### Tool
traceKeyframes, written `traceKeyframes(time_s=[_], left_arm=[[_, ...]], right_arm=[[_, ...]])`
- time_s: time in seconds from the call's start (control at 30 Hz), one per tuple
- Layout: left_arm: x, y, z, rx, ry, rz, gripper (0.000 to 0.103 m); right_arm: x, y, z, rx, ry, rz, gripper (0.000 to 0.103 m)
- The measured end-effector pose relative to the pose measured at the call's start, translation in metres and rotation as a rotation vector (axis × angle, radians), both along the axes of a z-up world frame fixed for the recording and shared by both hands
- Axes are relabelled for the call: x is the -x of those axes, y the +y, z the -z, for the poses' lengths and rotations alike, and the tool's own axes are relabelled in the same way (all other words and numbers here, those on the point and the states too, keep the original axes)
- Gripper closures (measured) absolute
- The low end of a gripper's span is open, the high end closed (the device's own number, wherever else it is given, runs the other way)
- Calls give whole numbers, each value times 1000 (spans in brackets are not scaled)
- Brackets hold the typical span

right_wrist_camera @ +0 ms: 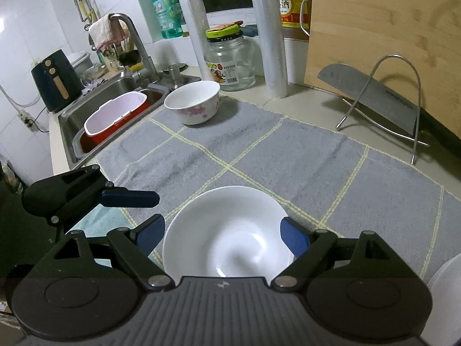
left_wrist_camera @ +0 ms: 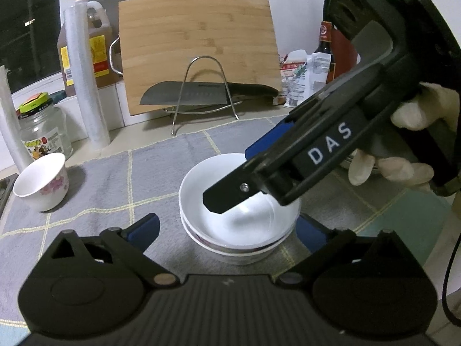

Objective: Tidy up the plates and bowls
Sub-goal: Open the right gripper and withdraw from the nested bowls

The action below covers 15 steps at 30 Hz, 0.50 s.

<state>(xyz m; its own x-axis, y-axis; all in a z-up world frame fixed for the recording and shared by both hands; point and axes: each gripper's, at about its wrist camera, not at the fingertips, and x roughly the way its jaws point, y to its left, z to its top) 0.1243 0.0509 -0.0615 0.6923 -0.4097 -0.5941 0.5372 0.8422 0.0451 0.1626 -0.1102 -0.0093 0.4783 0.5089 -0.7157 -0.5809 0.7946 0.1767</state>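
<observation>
A: Bowls?
B: Plain white bowl point(left_wrist_camera: 239, 216) nested in a patterned bowl point(left_wrist_camera: 230, 252) on the grey mat point(right_wrist_camera: 288, 155), empty. Floral bowl point(right_wrist_camera: 193, 102) alone near the sink point(right_wrist_camera: 95, 92), empty too.
A: Grippers?
B: Right gripper point(right_wrist_camera: 223, 238) released, fingers straddling the rim. Left gripper point(left_wrist_camera: 230, 230) wide apart, gripping nothing.

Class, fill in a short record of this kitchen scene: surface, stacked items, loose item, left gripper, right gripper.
surface: grey checked cloth on the counter
stacked items: white bowl nested on other bowls
loose item: floral bowl standing apart, upright, near the sink
left gripper: open, fingers either side of the stack
right gripper: open, fingers flanking the white bowl's rim, not pressing
</observation>
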Motion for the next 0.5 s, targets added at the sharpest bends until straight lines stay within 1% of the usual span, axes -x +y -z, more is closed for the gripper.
traceKeyframes(time_s=[0.2,0.3,0.33,0.4,0.5], left_arm=[[2,0,0,5,-4,-12,2],[3,1,-1,8,-9,-23,2],[3,2,-1,9,-11,-30,2],[4,4,-2,7,-15,-44,2],[5,8,-3,8,-16,-80,2]], right_arm=[[-8,4,3,3,16,2,13],[-6,5,0,-1,4,-1,12],[-4,4,-2,-4,-3,-6,11],[-2,3,-6,-8,-20,-7,4],[1,1,-11,-13,-49,-10,0]])
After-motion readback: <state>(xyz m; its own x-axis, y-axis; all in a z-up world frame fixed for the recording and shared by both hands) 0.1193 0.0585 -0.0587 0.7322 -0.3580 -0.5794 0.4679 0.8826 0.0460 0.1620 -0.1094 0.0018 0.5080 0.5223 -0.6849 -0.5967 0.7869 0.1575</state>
